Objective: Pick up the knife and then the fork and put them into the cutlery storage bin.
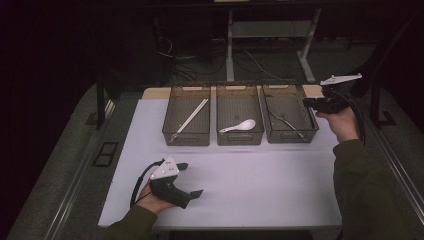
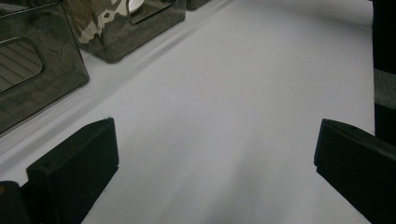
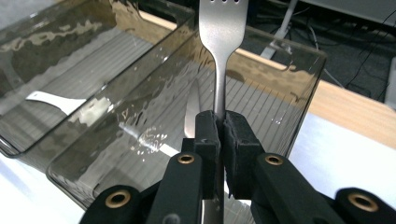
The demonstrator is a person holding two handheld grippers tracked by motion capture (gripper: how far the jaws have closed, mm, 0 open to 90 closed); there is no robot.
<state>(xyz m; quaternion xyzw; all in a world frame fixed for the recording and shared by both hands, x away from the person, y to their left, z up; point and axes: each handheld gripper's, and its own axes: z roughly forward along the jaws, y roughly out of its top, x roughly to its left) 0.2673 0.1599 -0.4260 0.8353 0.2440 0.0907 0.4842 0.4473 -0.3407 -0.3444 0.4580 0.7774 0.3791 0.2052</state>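
The right tool [image 3: 218, 122] was clamped on the fork [image 3: 222, 28] at its handle, over the right-hand tray [image 3: 299, 70]; stiff, light, slippery metal. The left tool [image 2: 215, 158] stood open, empty

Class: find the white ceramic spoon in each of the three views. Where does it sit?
High view: white ceramic spoon, centre, in the middle smoky plastic tray.
Left gripper view: white sliver at the top edge, behind a tray's cut-out.
Right gripper view: its handle at left, seen through tray walls.
Shared landmark: that middle tray.
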